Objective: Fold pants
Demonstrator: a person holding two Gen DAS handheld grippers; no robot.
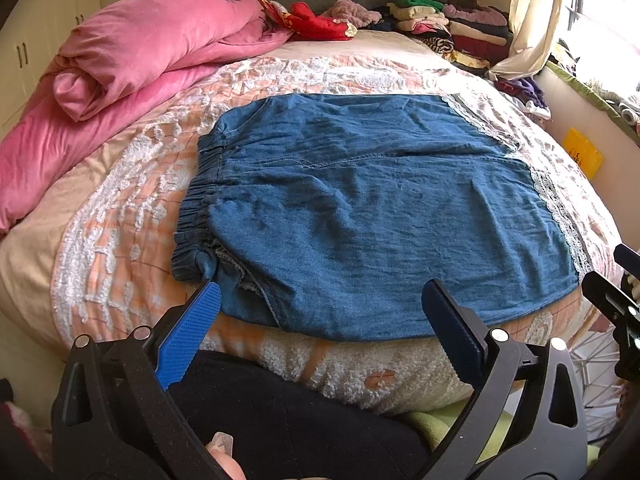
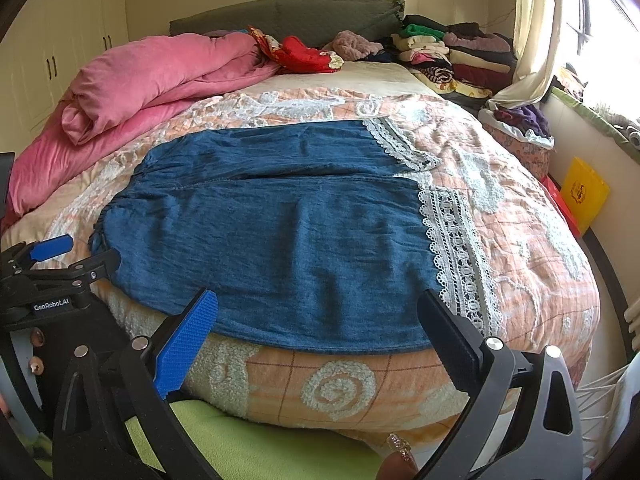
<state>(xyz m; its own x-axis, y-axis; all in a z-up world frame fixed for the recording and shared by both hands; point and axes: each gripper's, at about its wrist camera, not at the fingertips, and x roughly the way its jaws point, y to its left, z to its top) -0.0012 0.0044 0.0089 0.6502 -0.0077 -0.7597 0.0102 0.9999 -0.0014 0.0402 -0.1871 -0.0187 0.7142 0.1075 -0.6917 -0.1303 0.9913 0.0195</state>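
Left wrist view: pants (image 1: 372, 208) lie flat mid-frame on bed (image 1: 120, 208), waistband left, ready for folding. Left hand-held gripper (image 1: 320, 312) and right hand-held gripper (image 2: 318, 312) both wide, empty, at near hem.

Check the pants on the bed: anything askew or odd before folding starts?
One spot. The pants lie mostly flat on the bed, but the near corner by the waistband is bunched, with the seam turned out. The lace hems lie flat. Both tongs are open, holding nothing.
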